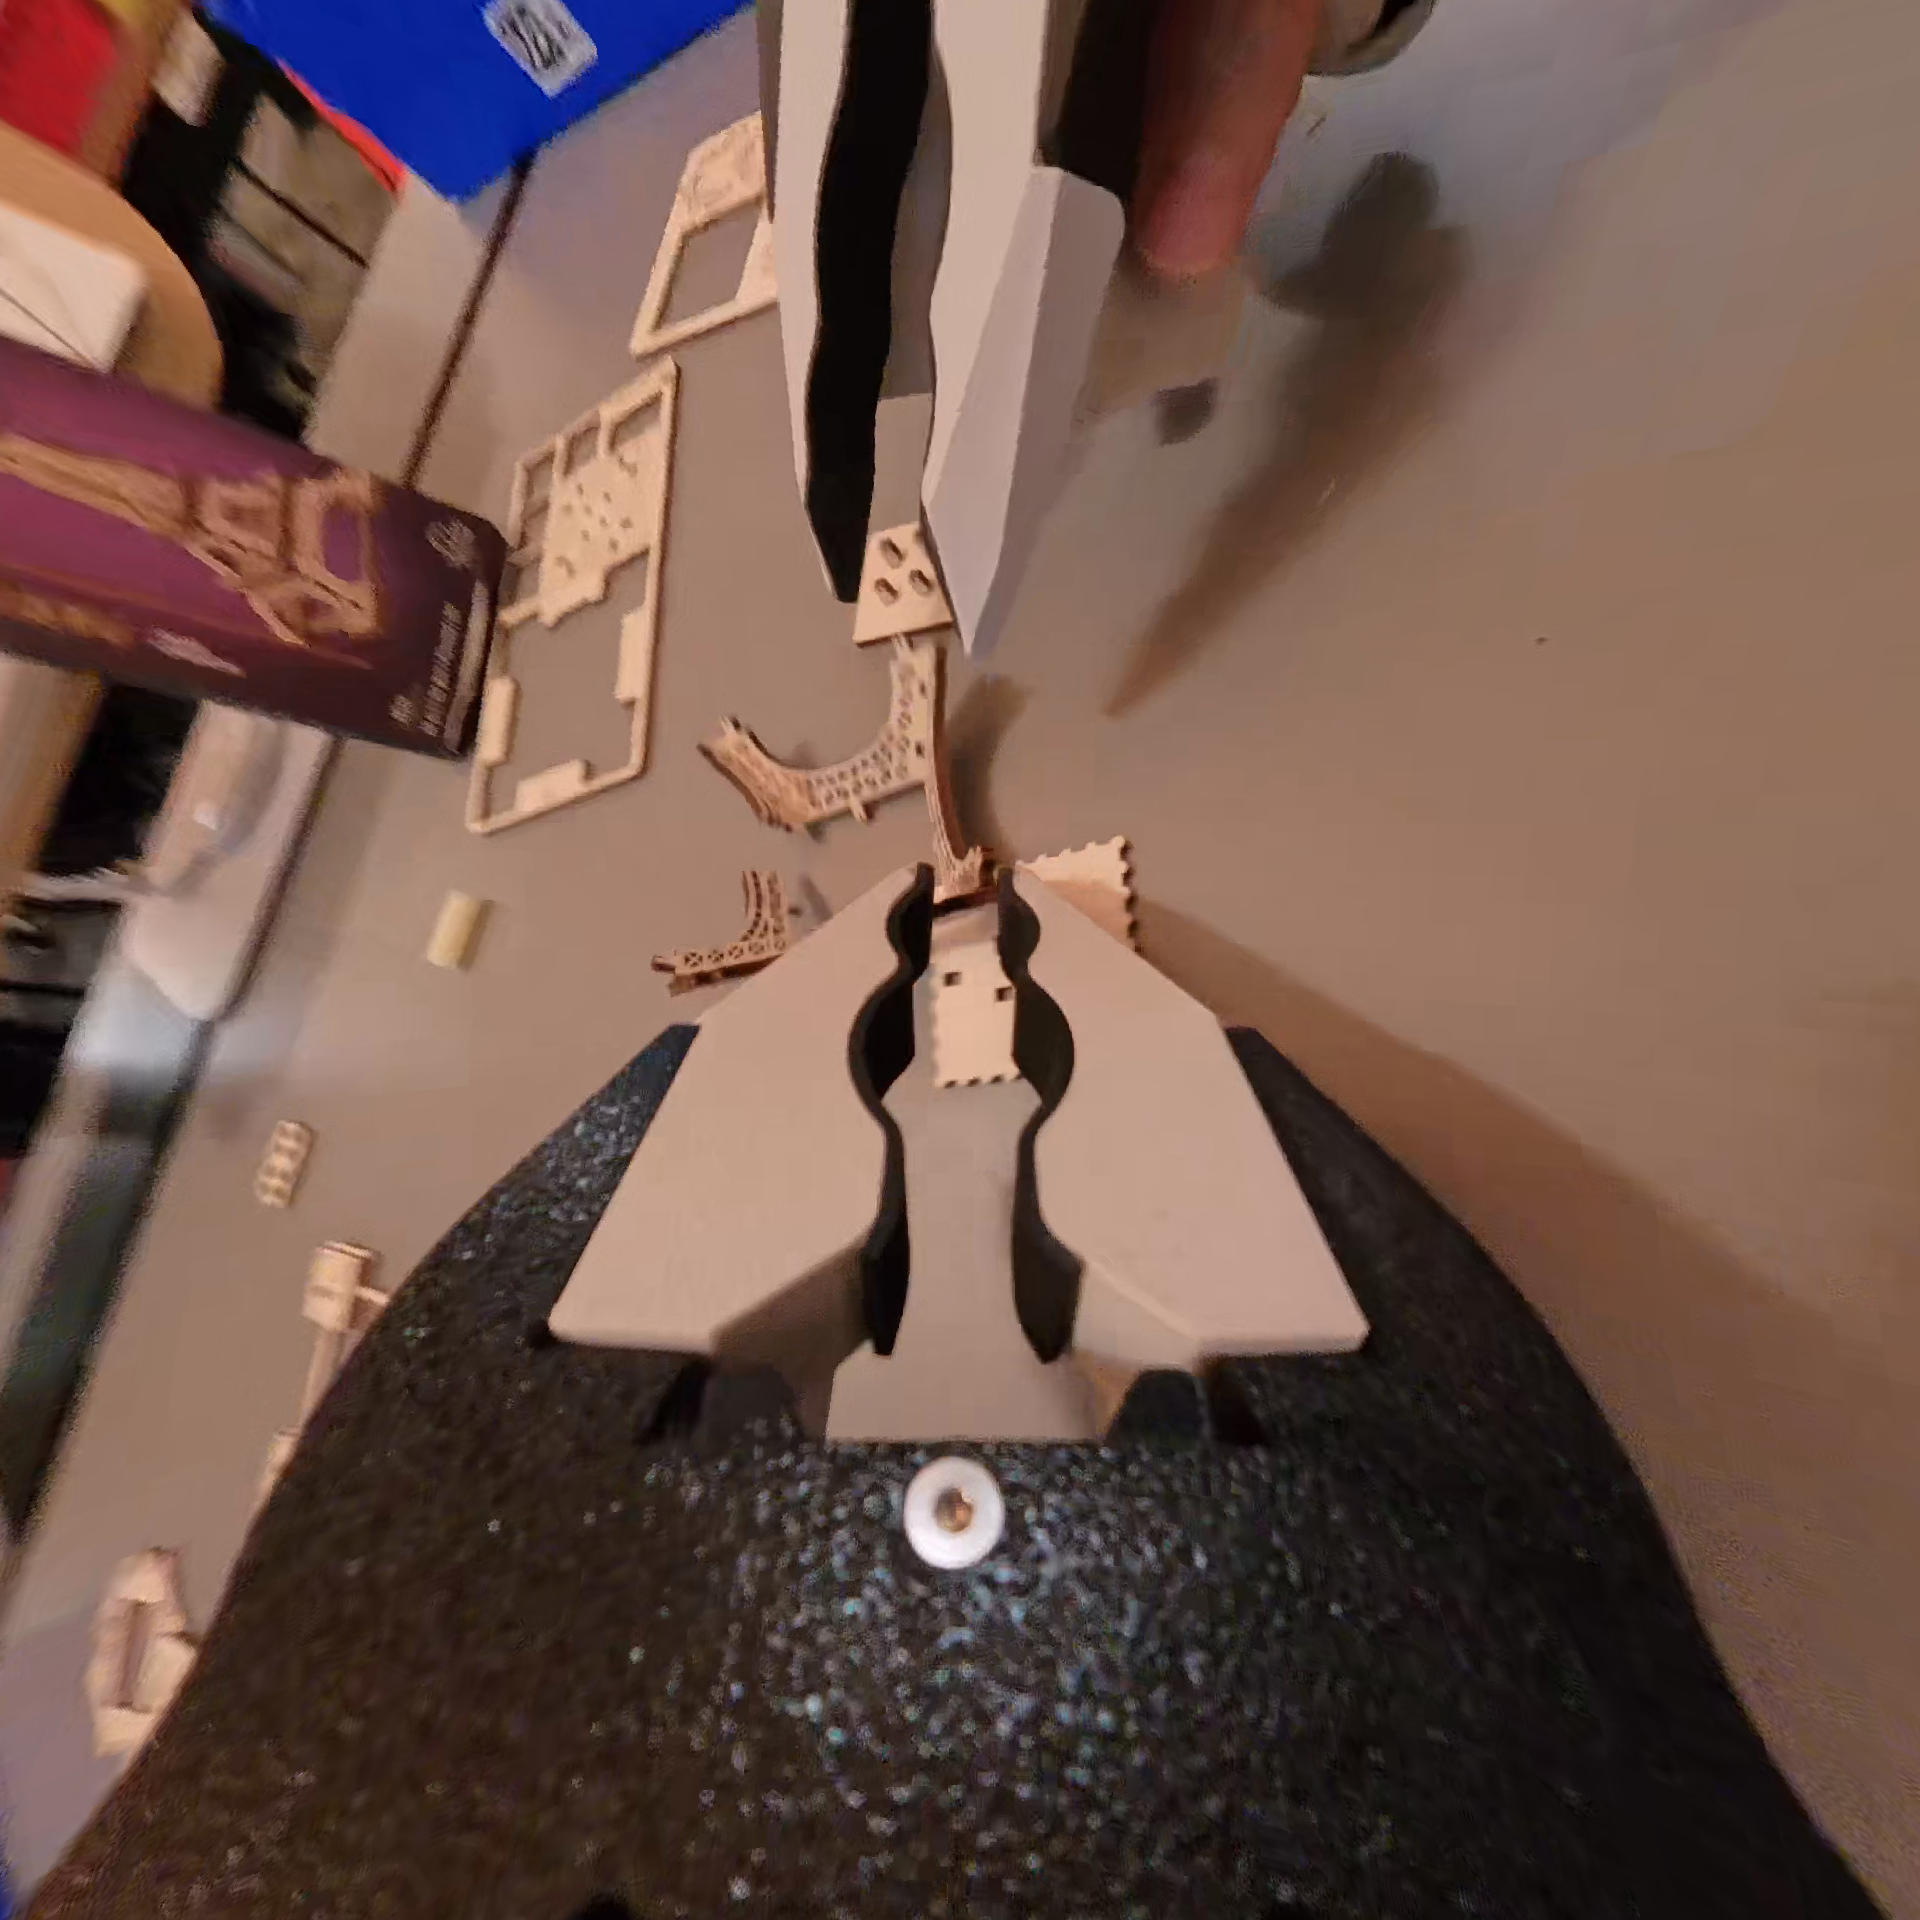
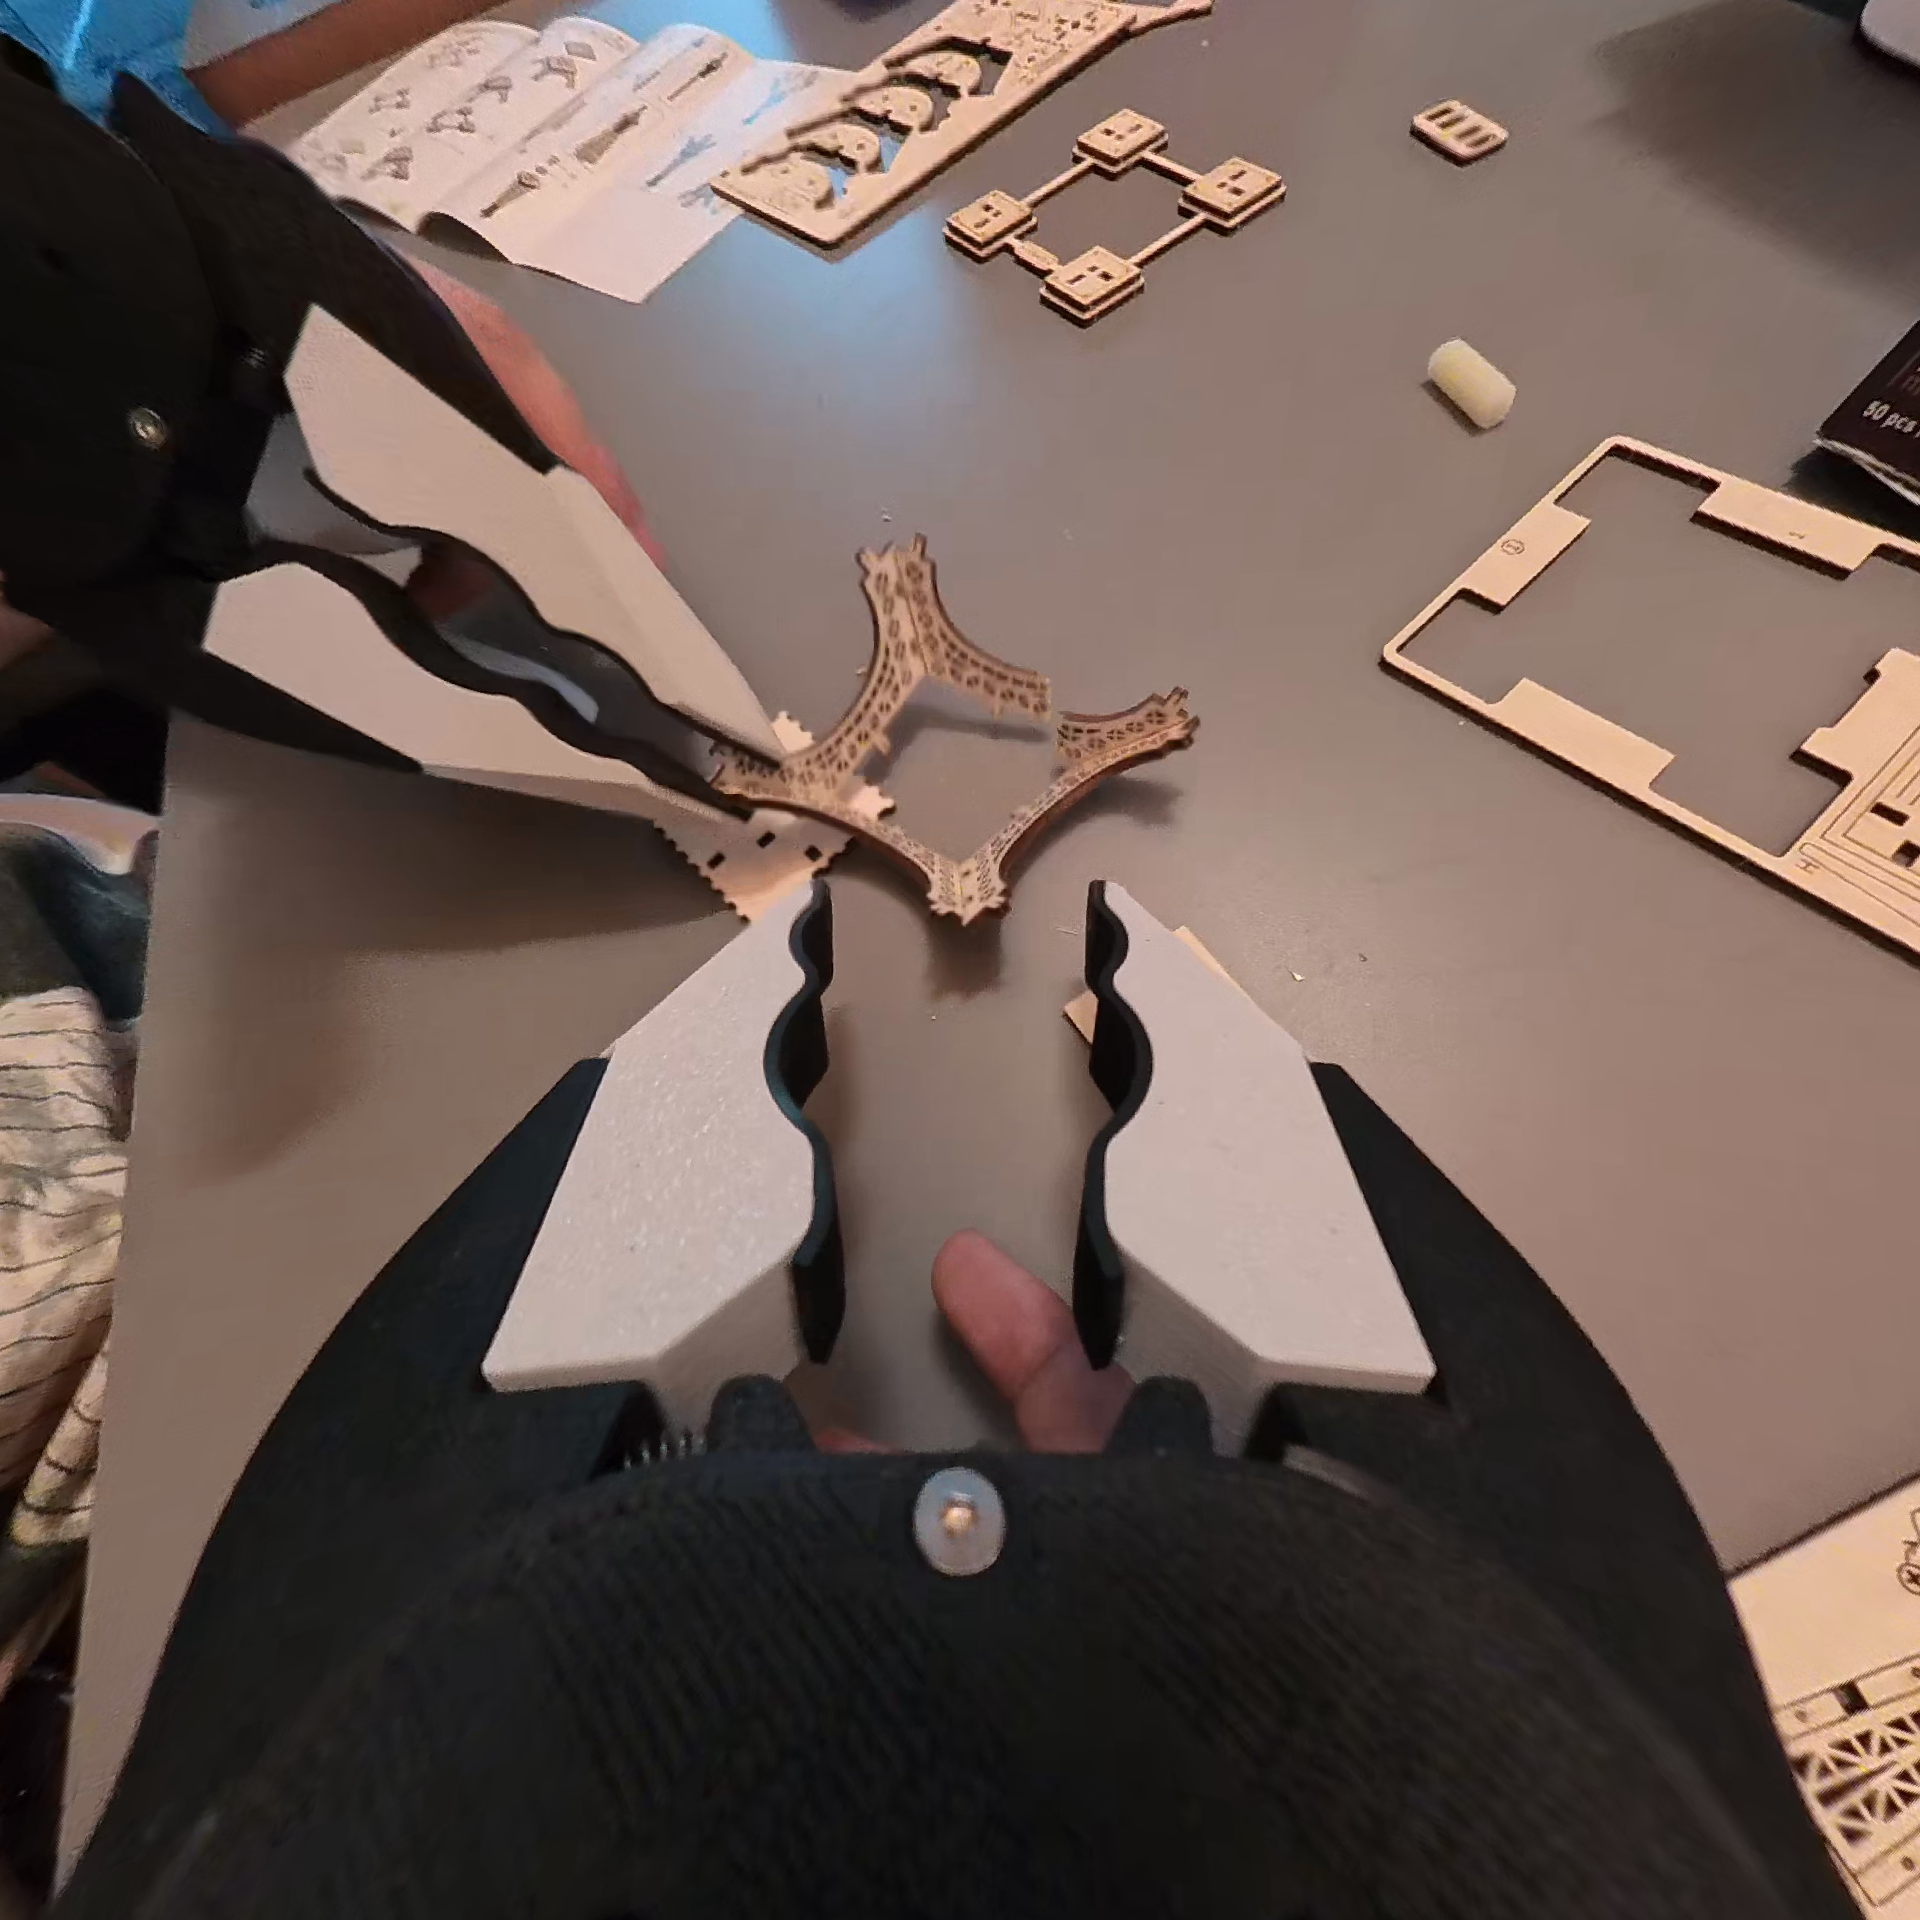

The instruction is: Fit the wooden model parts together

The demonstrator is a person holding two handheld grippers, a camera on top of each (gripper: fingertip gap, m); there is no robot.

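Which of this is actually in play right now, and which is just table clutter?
In play:
- lattice arch frame, pinched by the left gripper
- notched square plate under its corner
- right gripper, open, facing the frame

Lying about:
- instruction leaflet
- emptied part sheet
- white cylinder
- purple box

My grey table (image 2: 1195, 582) carries lattice pieces (image 2: 935, 748) at centre, a booklet (image 2: 540, 145) at eleven o'clock, and cut-out sheets (image 2: 1662, 675) at three.
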